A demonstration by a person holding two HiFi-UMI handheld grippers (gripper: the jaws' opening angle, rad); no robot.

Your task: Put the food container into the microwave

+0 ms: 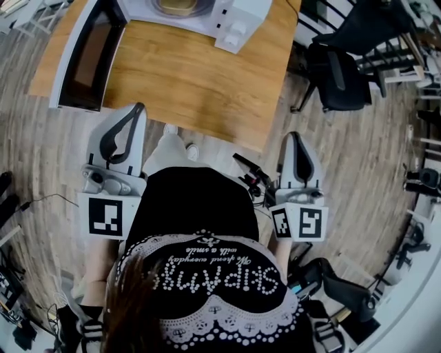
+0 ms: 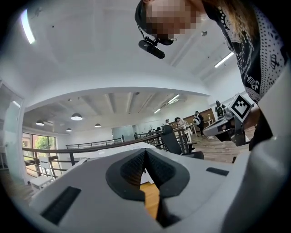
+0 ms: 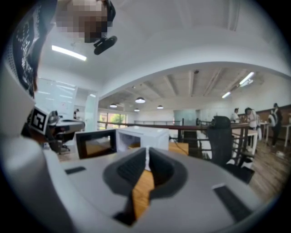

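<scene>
While the person stands at the near edge of the wooden table [image 1: 200, 83], both grippers are held low on either side of the body, pointing toward it and touching nothing. The left gripper [image 1: 140, 107] is fully closed. In its own view the two dark pads meet at the tips [image 2: 145, 152] with nothing between them, and only a strip of the tabletop [image 2: 151, 200] shows through the gap lower down. The right gripper [image 1: 295, 136] is the same, with its jaws pressed together at the tips [image 3: 147, 152] and empty.

The white microwave [image 1: 238, 21] sits at the far end of the table. Its door [image 1: 86, 58] is swung wide open to the left, with the dark window facing up toward the head camera. In the right gripper view the microwave [image 3: 145, 136] and its open door [image 3: 95, 143] stand straight ahead, well apart from the jaws.

The food container [image 1: 178, 7], with yellowish contents, shows in the microwave's open front, cut off by the top edge of the head view. It is far from both grippers. A black office chair [image 1: 337, 76] stands on the wood floor beyond the table's right side.
</scene>
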